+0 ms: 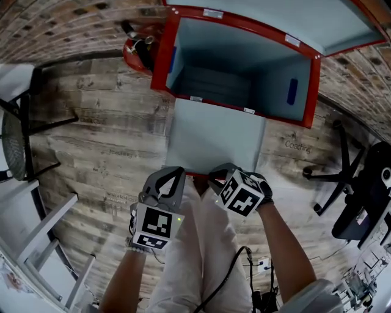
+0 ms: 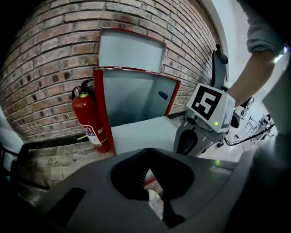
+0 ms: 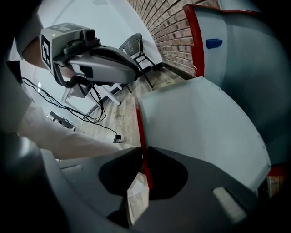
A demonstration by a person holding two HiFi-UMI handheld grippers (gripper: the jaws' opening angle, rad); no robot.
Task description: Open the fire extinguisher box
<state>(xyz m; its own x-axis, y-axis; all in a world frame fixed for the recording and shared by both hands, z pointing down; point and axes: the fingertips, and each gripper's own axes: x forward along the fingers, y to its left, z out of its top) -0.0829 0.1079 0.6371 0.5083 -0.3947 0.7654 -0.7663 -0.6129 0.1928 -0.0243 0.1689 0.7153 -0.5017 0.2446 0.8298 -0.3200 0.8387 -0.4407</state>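
Observation:
The red-framed fire extinguisher box (image 1: 160, 56) stands open against the brick wall, and its pale inside is bare. Its lower door (image 1: 214, 137) is swung out toward me; an upper panel (image 1: 287, 18) is raised. My right gripper (image 3: 144, 157) is shut on the door's red front edge (image 3: 140, 127), which runs between its jaws. My left gripper (image 1: 174, 172) hovers at the same edge, left of the right gripper (image 1: 215, 177), fingertips together with nothing clearly in them. A red extinguisher (image 2: 86, 118) stands on the floor left of the box.
A black chair (image 1: 18, 134) stands at the left and an office chair (image 1: 360, 189) at the right. A white frame (image 1: 43, 244) lies near my left side. A black cable (image 1: 232, 275) hangs by my legs. Floor is wood plank.

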